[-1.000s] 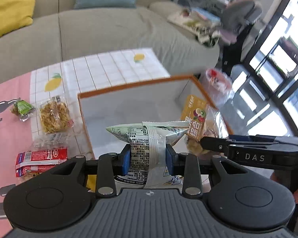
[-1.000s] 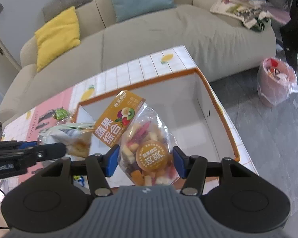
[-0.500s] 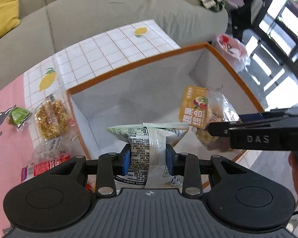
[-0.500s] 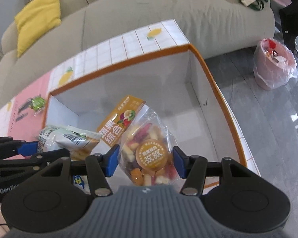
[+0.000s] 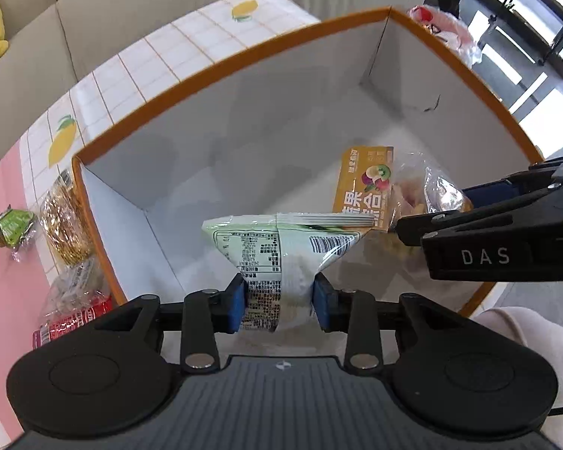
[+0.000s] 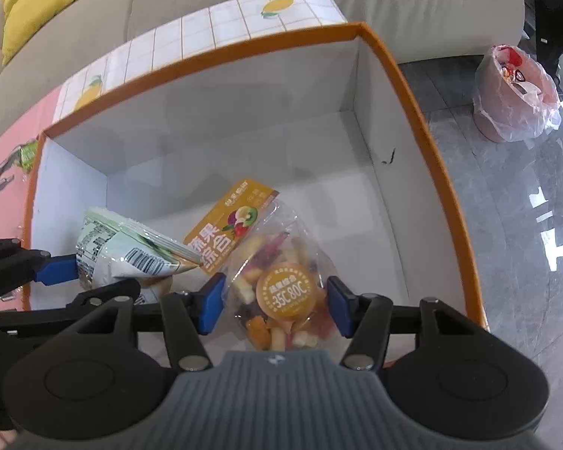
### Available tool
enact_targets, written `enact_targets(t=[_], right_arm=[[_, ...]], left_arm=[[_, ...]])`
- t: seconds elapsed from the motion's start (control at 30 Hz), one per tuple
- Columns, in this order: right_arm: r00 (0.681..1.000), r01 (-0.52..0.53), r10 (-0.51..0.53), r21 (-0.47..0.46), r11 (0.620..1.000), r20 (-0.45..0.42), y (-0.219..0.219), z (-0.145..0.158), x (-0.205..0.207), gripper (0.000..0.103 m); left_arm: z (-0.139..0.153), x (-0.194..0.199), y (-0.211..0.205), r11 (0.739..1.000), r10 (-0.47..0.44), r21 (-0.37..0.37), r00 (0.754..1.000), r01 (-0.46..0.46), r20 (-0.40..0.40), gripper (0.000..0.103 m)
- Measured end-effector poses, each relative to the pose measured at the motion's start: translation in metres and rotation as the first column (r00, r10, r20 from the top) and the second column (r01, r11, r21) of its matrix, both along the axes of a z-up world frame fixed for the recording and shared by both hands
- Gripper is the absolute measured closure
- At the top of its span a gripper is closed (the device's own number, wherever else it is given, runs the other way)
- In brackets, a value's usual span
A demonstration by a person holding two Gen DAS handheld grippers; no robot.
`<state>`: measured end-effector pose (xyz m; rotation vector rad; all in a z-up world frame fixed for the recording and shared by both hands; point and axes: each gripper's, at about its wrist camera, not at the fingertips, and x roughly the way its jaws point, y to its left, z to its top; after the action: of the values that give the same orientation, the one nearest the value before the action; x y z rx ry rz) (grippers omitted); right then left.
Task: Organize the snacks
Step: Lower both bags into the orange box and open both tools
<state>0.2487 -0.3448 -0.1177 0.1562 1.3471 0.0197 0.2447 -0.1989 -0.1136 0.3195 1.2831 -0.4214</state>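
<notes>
My box [image 5: 244, 56] sits on the bench [image 5: 3, 232], and its floor looks bare, so I judge nothing is packed yet. My left gripper [image 5: 277, 307] is clamped on the green bag [image 5: 281, 240], held over the box's near left part. My right gripper [image 6: 276, 309] is clamped on the fruit bag [image 6: 281, 277], beside it over the near middle; the two bags touch or nearly so. Left to do: let both go, then fetch the noodle pack [image 5: 62, 221], the red pack [image 5: 71, 318] and the small green packet [image 5: 13, 225] lying outside the box's left wall. Against a second ago, both bags have come forward and lower, from above the near rim to within the walls, and the box fills both views.
</notes>
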Motion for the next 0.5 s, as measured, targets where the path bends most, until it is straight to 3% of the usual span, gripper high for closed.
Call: enact_targets(t=[0.27,0.5], right_arm=[[1.000,0.004,-0.005,-0.007,1.000,-0.029,0.002,-0.016,0.005,0.043],[1.000,-0.002,0.002,-0.003,1.000,-0.031,0.010,-0.012,0.004,0.038]], left_arm=[[-0.003,-0.001,0.001,1.000,-0.021,0.018,0.999,0.021,0.024,0.027],[0.002,-0.005,0.000,1.000,-0.018,0.014,0.998,0.017,0.059,0.019]])
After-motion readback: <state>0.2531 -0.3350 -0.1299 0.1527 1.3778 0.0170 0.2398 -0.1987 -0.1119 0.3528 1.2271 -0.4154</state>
